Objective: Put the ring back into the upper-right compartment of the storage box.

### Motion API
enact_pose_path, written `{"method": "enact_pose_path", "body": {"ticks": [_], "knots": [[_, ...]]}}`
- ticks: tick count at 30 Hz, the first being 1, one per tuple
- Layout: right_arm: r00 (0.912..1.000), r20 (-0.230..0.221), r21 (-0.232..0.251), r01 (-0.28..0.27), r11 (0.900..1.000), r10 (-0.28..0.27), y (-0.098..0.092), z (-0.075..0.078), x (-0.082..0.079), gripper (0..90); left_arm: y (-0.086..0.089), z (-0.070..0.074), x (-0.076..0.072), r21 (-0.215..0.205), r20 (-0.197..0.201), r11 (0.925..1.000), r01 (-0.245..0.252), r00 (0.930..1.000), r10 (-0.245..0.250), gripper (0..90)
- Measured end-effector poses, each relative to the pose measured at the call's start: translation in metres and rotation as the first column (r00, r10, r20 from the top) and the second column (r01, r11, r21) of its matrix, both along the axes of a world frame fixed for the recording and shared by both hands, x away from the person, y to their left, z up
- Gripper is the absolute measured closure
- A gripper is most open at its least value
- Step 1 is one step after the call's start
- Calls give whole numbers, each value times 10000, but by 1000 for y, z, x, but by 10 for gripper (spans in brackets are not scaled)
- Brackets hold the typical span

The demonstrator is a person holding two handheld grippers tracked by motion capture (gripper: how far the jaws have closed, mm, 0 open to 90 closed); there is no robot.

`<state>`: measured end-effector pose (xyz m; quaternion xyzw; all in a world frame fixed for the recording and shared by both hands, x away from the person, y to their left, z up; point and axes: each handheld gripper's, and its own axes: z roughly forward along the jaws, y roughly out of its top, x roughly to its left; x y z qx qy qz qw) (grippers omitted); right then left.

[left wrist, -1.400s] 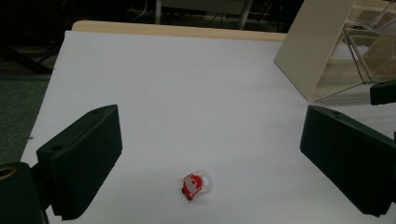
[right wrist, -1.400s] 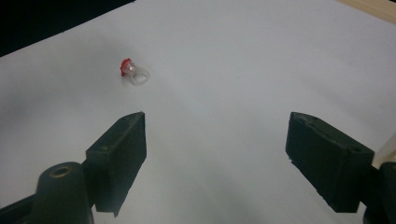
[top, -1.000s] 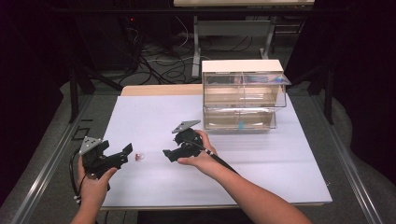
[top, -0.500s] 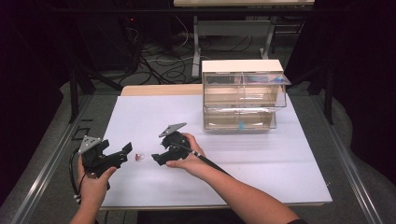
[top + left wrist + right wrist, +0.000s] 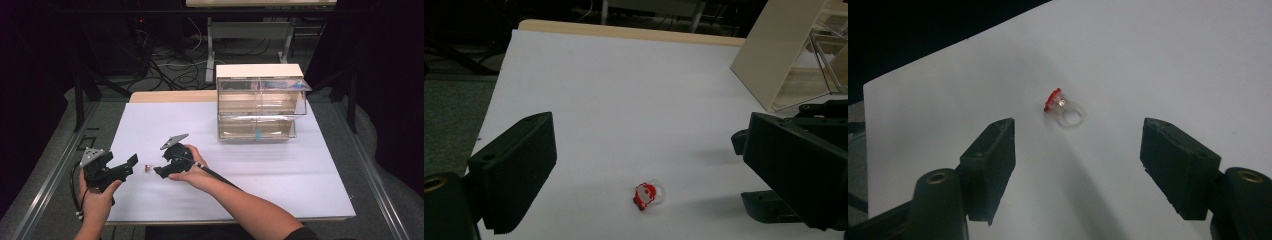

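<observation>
We find the small ring (image 5: 1064,109) with its red charm lying on the white sheet (image 5: 280,165), between our two grippers and well short of the clear drawer box (image 5: 260,102). Our right gripper (image 5: 159,171) is nearer, jaws spread wide and empty, the ring straight ahead with its clear loop toward us. The left gripper (image 5: 131,161) is likewise open and holds nothing.

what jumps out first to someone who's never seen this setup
A tiny red-topped clear ring lies alone on the white table, between the two grippers. The left gripper and the right gripper both aim at it, open. At the far edge stands a clear drawer box.
</observation>
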<state>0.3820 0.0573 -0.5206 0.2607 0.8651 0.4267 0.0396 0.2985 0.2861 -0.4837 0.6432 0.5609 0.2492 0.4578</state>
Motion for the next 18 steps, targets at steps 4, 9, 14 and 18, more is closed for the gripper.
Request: {"method": "enact_pose_path", "body": {"ticks": [4,9,14,18], "knots": [[9999,55,279,97,9996,-99,9,-5,0,308,3,0,-5,-7,2,9999,-147,9999,147,69],[9998,-47,56,-208,9998,209,20,-6,4,347,9,0,-12,-40,18,9994,-338,9994,338,69],[9989,-147,41,-444,9990,445,33,-13,10,386,14,1,-18,-70,16,9988,-480,9988,480,69],[9989,-186,-71,-424,9991,423,42,-16,10,408,16,1,-21,-51,50,9986,-521,9986,521,69]]}}
